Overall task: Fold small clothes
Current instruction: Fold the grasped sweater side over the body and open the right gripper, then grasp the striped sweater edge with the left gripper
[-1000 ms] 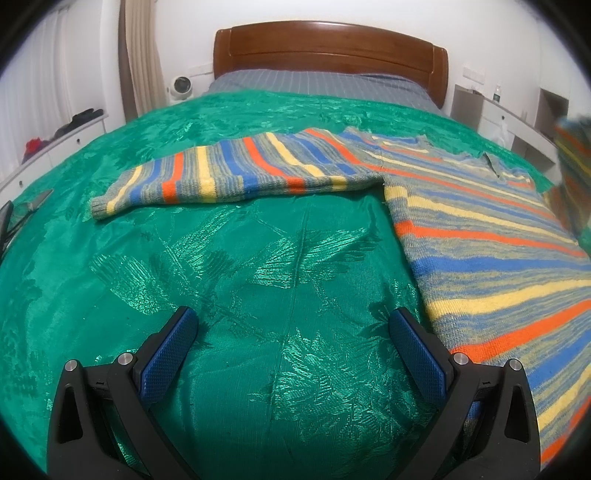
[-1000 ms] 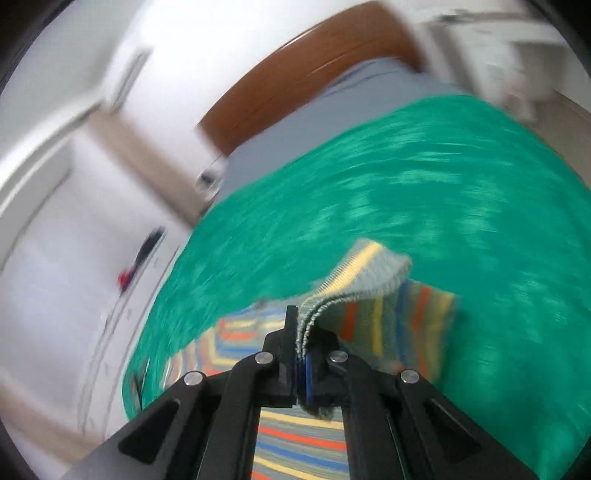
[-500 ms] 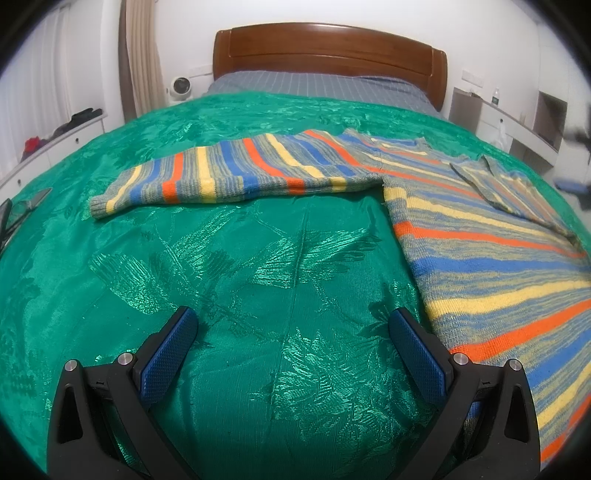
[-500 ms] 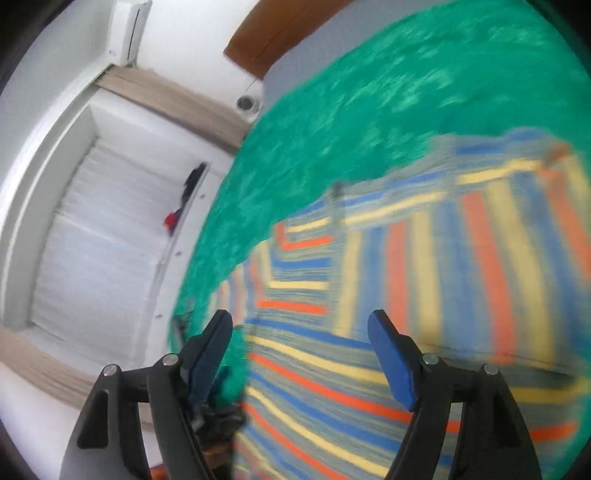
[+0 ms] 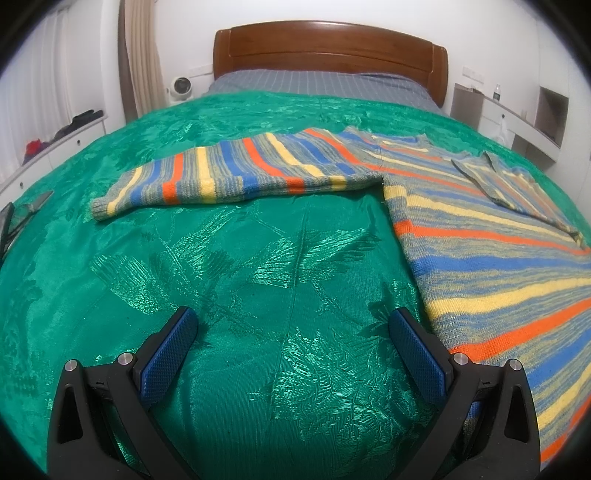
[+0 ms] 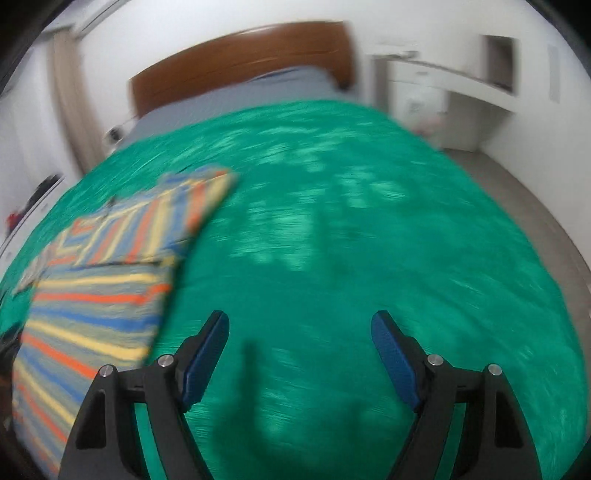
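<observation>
Left wrist: sweater (image 5: 480, 236) flat on bedspread (image 5: 258, 295), one sleeve (image 5: 229, 177) unfolded. Left gripper (image 5: 291, 332) wide, empty; right gripper (image 6: 299, 339) opening, empty. Risk: pinching slick bedspread with the sleeve, dragging fold askew.

Wooden headboard (image 5: 328, 48), white walls (image 5: 184, 33), beige curtain (image 5: 142, 55), green bedspread (image 5: 258, 295), grey floor (image 6: 535, 192).

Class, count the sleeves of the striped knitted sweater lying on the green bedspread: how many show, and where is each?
2. One long striped sleeve stretches out flat to the left across the green bedspread; the other sleeve lies folded over the striped knitted sweater body. None seems hidden.
</observation>
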Available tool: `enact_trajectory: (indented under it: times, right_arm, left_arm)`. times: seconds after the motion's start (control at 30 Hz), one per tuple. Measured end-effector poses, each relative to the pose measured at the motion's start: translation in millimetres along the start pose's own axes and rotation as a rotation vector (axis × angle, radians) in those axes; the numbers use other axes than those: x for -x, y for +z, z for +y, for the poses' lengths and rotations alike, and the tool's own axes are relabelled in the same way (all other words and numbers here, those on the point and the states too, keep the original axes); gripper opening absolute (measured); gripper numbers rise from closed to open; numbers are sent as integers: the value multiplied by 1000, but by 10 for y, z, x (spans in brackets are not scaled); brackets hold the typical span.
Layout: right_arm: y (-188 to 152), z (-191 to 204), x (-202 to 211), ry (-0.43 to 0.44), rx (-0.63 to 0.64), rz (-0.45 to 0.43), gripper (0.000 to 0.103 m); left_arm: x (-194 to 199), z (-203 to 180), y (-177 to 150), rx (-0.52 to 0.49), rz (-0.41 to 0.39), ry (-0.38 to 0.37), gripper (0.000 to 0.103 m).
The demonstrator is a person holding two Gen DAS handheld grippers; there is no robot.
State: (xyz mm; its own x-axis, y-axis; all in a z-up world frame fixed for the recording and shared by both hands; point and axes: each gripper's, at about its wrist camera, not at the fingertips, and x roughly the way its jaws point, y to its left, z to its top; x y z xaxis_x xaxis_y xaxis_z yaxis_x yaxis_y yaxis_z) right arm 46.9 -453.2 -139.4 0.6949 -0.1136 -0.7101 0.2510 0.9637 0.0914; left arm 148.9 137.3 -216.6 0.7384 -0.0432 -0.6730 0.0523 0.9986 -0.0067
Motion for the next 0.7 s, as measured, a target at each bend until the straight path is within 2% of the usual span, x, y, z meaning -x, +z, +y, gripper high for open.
enact_trajectory:
  times: [0.07,0.13,0.2,0.3,0.47,0.6,0.7]
  right_arm:
    - [-84,-180,-66,-37,-92,6,82]
    - [-181,-233,-218,-21,-144,14,83]
    - [-208,-235,-236,2,-138,0,92]
    - [-198,-212,-266,7,-98,5,100]
    - [-195,-104,-385,-2,-83,7,102]
    - [-223,-76,-355,-14,-69,14,103]
    - [-221,-63,-357,-20,-66,16,103]
  left_arm:
    - [-2,-2,2,-1,0,1,103]
    - [-2,-4,3,-1,-1,1,103]
    - [-3,0,4,2,-4,1,103]
    - [9,-5,-6,0,-12,11,103]
    - [82,-97,-28,-32,-35,98,103]
    - [80,-36,-15,-5,0,68,103]
    - [60,-3,14,1,57,48,103]
